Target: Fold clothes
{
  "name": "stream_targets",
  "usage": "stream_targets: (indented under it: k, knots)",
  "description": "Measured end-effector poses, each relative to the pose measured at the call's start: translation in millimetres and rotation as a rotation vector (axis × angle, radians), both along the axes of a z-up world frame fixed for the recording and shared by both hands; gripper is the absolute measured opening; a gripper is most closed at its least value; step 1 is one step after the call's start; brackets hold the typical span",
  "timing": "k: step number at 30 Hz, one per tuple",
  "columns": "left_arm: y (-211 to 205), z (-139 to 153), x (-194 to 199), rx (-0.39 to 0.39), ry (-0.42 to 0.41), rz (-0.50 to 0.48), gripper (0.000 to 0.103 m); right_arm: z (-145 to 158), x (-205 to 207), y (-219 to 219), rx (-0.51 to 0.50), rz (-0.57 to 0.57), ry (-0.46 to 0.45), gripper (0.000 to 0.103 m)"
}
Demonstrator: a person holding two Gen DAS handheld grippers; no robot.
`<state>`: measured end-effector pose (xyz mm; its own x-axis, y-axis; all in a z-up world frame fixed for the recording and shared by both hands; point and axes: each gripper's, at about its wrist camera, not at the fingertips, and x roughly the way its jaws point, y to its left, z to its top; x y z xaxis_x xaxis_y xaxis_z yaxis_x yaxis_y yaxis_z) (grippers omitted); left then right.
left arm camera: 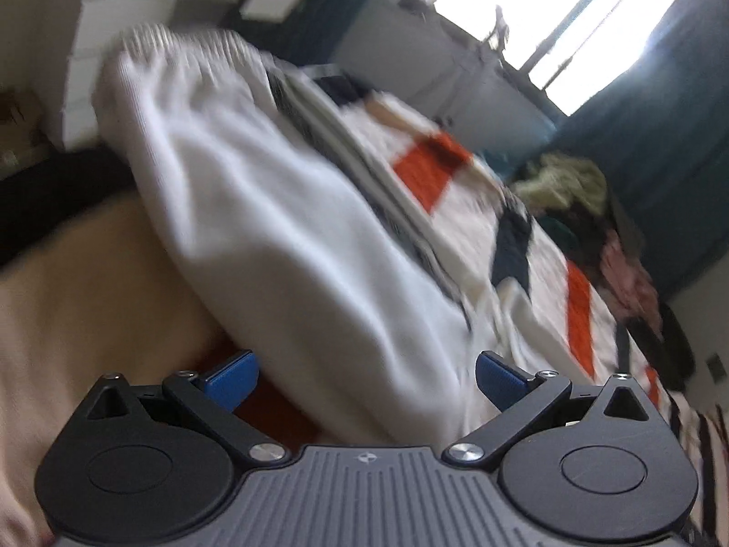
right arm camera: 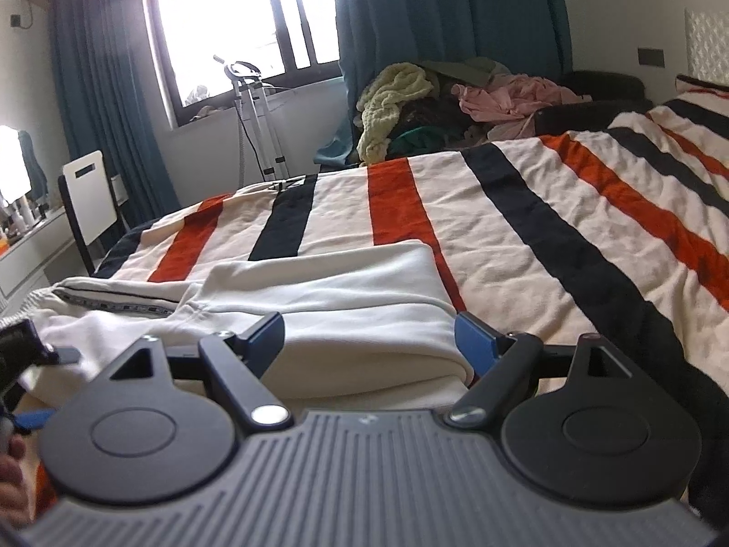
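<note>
On the striped bedspread [right arm camera: 569, 209], with its cream, orange and navy bands, lie folded white trousers [right arm camera: 328, 301], their ribbed waistband and a dark side stripe showing toward the left of the right wrist view. Just in front of the folded edge sits the right gripper [right arm camera: 370, 342], its blue-padded fingers spread wide with the thick fold of cloth between them, though neither pad presses on it. Across the bed, the left gripper [left arm camera: 364, 380] is likewise spread apart, its blue pads [left arm camera: 230, 383] on either side of the white fabric [left arm camera: 255, 209], which bulges up before it; that view is blurred, so contact cannot be told. Beyond the far edge of the bed, a heap of unfolded clothes [right arm camera: 455, 100] rests against teal curtains [right arm camera: 437, 13], near a bright window [right arm camera: 241, 18] and a white chair [right arm camera: 91, 196].
</note>
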<state>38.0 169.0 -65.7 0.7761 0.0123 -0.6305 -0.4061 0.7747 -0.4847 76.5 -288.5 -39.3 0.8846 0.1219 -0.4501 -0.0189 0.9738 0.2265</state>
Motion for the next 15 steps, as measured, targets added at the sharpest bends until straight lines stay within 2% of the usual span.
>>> stream_targets:
  k: [2,5,11,12,15]
  knots:
    - [18,8,4,-0.027,-0.012,0.045,0.103,-1,0,-3,0.014,-0.005,0.009,0.083]
    - [52,9,15,-0.12,0.013,0.09,0.103,-4,3,-8,0.037,-0.014,0.028,0.083]
    - [118,-19,22,-0.295,0.018,0.191,0.101,-12,11,-10,0.056,-0.034,0.072,0.083]
    - [126,-25,23,-0.329,0.02,0.207,0.095,-14,12,-10,0.055,-0.037,0.079,0.083]
    - [136,-30,24,-0.3,0.058,0.211,0.085,-18,16,-9,0.052,-0.042,0.097,0.083]
